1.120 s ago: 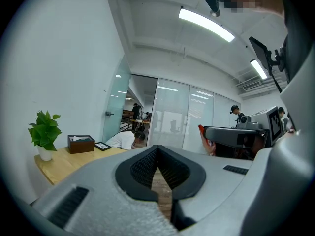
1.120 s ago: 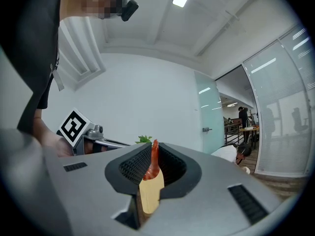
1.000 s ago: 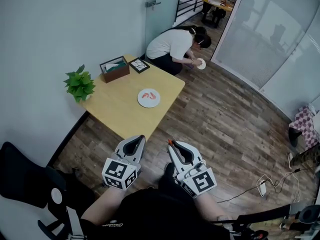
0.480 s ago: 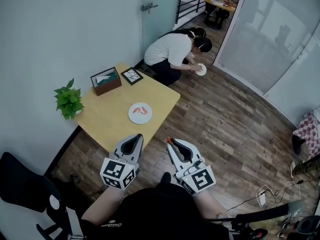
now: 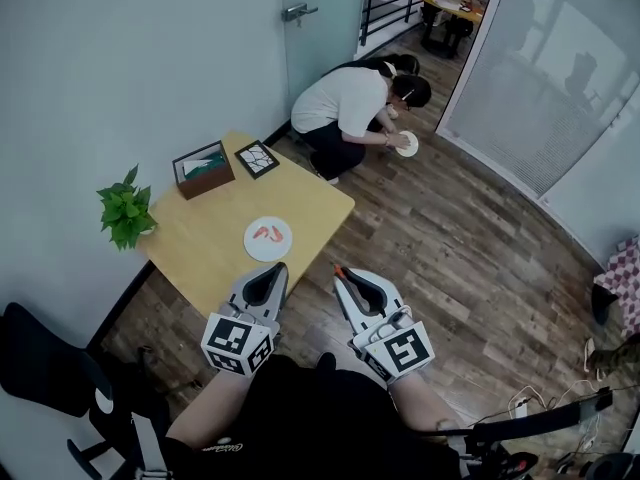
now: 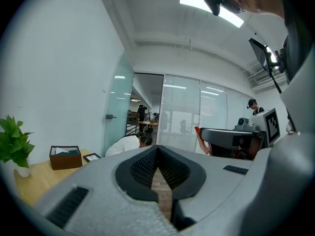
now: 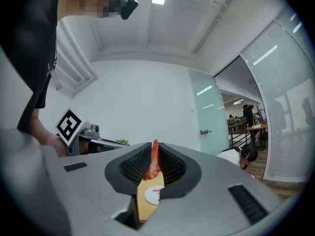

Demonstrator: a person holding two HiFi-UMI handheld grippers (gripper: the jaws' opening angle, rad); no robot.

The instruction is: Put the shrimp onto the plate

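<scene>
Left claw (image 5: 272, 273) and right claw (image 5: 342, 280) are seen nearer the table (image 5: 215, 218) than a moment ago. The left claw is pressed together, empty; the right claw is pinched on an upright, orange-red shrimp (image 7: 154, 162). A second shrimp (image 5: 266, 233) is seen on the white plate (image 5: 268, 252) ahead.

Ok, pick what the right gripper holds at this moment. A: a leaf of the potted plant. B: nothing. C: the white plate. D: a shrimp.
D: in the right gripper view, a red shrimp stands pinched between the jaws of the right gripper, its tail poking up past the tips.
</scene>
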